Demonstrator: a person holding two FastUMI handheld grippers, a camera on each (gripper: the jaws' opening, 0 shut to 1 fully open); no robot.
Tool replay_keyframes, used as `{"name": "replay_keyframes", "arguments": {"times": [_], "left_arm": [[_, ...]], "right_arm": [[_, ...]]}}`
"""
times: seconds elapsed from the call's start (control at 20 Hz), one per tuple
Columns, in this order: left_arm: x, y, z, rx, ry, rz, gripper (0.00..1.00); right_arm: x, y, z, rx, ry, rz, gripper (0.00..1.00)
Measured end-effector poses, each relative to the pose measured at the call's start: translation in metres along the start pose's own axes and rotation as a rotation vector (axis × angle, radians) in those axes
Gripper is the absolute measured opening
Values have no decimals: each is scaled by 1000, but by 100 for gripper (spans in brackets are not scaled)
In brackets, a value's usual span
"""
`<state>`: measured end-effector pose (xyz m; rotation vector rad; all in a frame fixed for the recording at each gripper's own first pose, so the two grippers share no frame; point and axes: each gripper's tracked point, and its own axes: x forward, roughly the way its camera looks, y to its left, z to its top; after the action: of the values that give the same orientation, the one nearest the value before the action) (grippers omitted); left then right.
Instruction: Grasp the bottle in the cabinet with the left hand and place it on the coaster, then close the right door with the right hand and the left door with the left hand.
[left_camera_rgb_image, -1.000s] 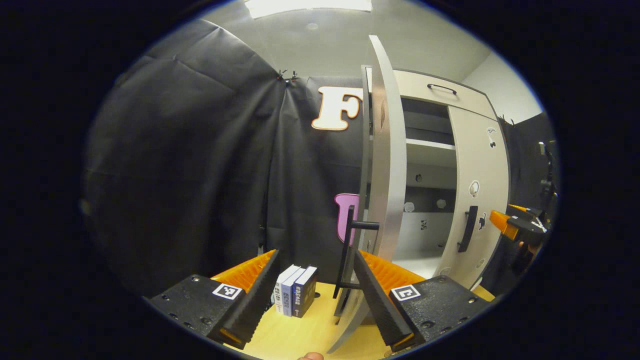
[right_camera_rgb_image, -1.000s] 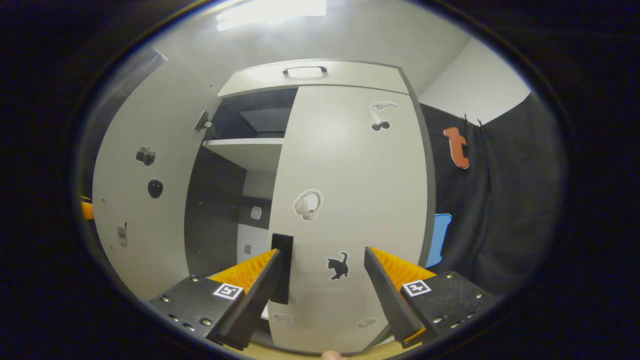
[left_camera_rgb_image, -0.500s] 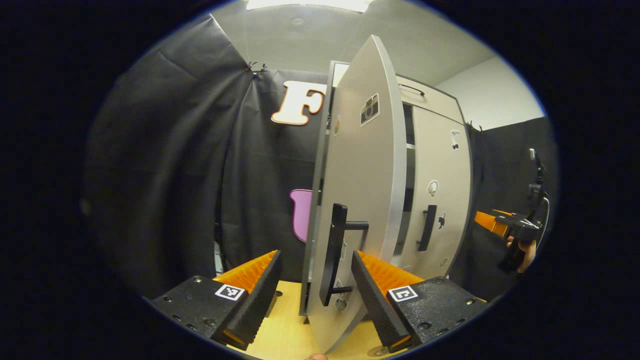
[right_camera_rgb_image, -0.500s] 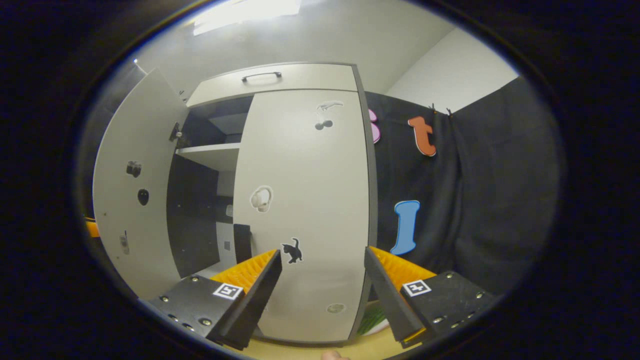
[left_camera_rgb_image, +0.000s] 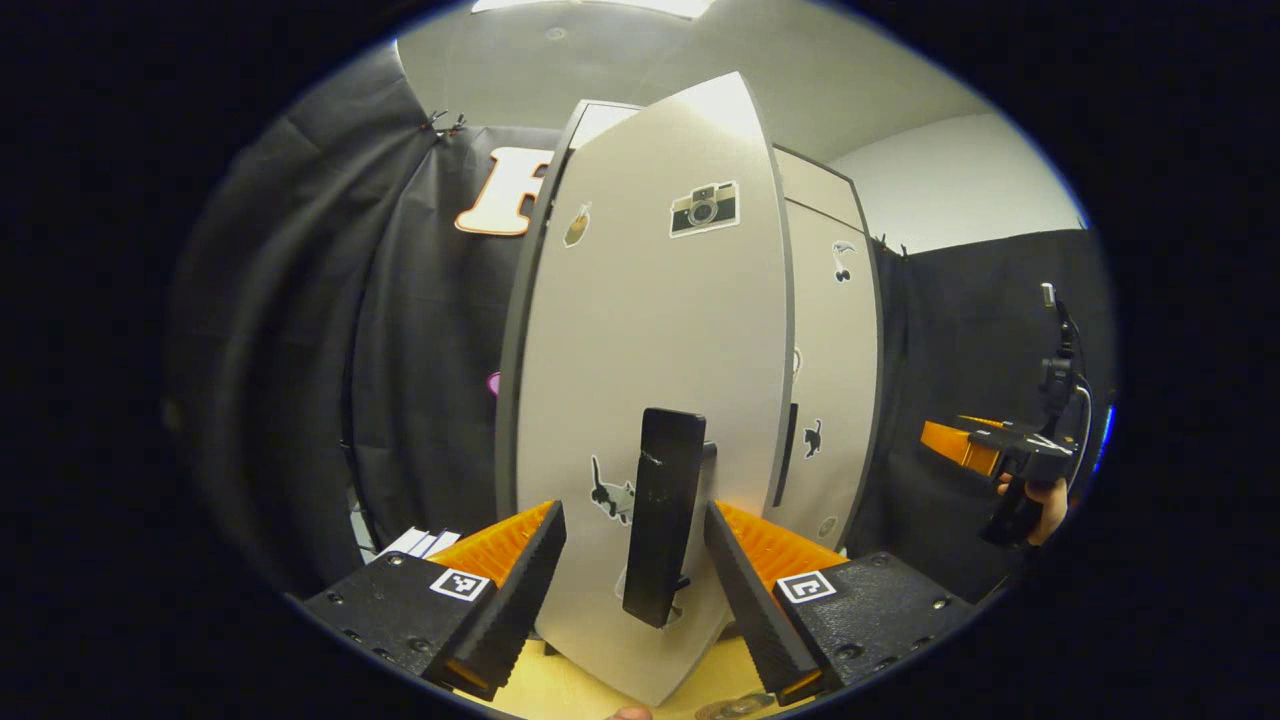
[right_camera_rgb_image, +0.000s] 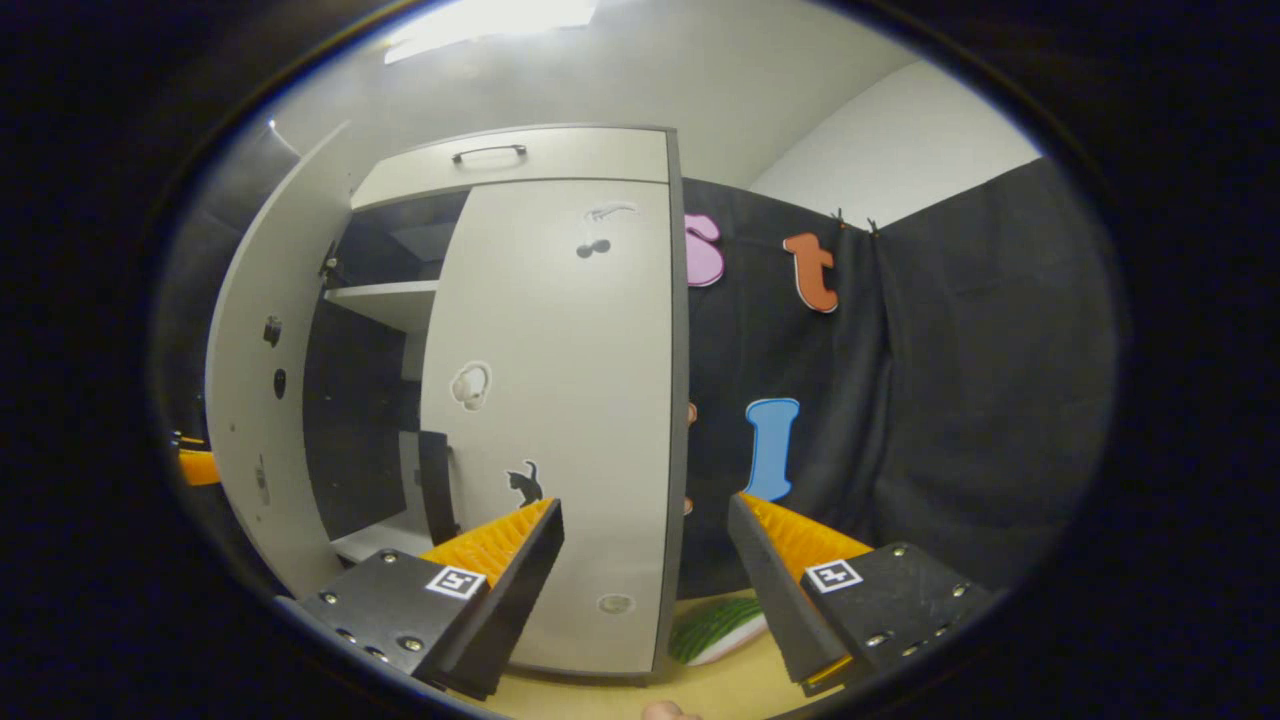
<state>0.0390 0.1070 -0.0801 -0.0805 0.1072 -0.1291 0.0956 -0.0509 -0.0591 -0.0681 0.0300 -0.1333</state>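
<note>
Your left hand-held gripper (left_camera_rgb_image: 632, 560) is spread apart, straddling the left door's (left_camera_rgb_image: 650, 330) black handle (left_camera_rgb_image: 662, 515) without touching. At 3 o'clock, your right hand-held gripper (right_camera_rgb_image: 645, 555) hangs apart before the closed right door (right_camera_rgb_image: 560, 400).

We see the left door (left_camera_rgb_image: 650, 330) as a smooth, pale board with a soft satin sheen, its handle (left_camera_rgb_image: 662, 530) matt black. The right door (right_camera_rgb_image: 560, 400) looks equally smooth and matt. The tabletop (right_camera_rgb_image: 720, 690) reads as light wood. The booth wall (right_camera_rgb_image: 950, 400) is creased, matt black cloth.
</note>
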Motion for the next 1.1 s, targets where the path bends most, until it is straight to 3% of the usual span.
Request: {"name": "replay_keyframes", "arguments": {"times": [0.1, 0.15, 0.2, 0.25, 0.3, 0.85, 1.1], "left_arm": [[14, -7, -5, -4, 6, -12, 91], [19, -9, -6, -3, 6, -15, 85], [26, -11, -7, -6, 9, -20, 91], [33, -18, -10, -17, 14, -42, 87], [36, -22, -11, -23, 16, -54, 96], [90, -43, -18, -2, 23, -88, 100], [108, -49, -22, -41, 33, -98, 100]], "right_arm": [[-1, -8, -1, 2, 1, -15, 97], [-2, -12, -1, 0, 4, -24, 100], [-3, -16, -2, -2, 8, -31, 100], [-4, -20, -4, -3, 12, -39, 100], [-4, -24, -6, -4, 16, -47, 100], [-13, -57, -18, 12, 45, -114, 100], [-13, -66, -22, 13, 51, -126, 100]]}}
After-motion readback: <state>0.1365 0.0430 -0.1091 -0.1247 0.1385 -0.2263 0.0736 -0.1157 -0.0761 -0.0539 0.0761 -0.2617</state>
